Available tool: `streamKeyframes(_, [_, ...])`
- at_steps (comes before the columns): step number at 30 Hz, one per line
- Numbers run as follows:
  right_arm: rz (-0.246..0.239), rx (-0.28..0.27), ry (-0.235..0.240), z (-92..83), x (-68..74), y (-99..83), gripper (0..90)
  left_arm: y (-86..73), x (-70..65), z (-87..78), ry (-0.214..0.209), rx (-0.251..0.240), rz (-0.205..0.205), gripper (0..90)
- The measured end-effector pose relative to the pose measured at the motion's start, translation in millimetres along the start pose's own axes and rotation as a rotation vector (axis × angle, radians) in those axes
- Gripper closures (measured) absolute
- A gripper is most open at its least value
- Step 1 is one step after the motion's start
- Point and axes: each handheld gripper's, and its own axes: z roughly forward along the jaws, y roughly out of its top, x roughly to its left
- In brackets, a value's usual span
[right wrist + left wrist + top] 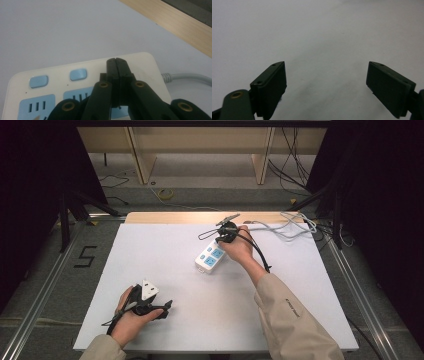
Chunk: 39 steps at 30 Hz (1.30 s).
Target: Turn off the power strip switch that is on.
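White table (165, 270), wooden shelf legs (142, 157), yellow tape roll (166, 194) behind

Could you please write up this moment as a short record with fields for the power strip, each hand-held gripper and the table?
power strip: white power strip with blue sockets and switches, lying flat on the table, grey cable trailing to the far right edge
right hand-held gripper: right hand-held gripper shut, tips over the strip's cable end
left hand-held gripper: left hand-held gripper open, nothing between its jaws, near the front left
table: white table
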Motion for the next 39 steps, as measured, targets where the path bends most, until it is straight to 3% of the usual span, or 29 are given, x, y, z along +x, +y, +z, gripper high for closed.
streamKeyframes(12, [0.026,0.005,0.003,7.4,-1.5,0.1,90.0,-0.1,-0.2,0.2,-0.002,0.004,0.000,16.4])
streamKeyframes(39, [0.006,0.023,-0.011,14.3,-0.5,6.7,90.0,0.1,-0.2,0.4,-0.004,0.007,0.003,16.3])
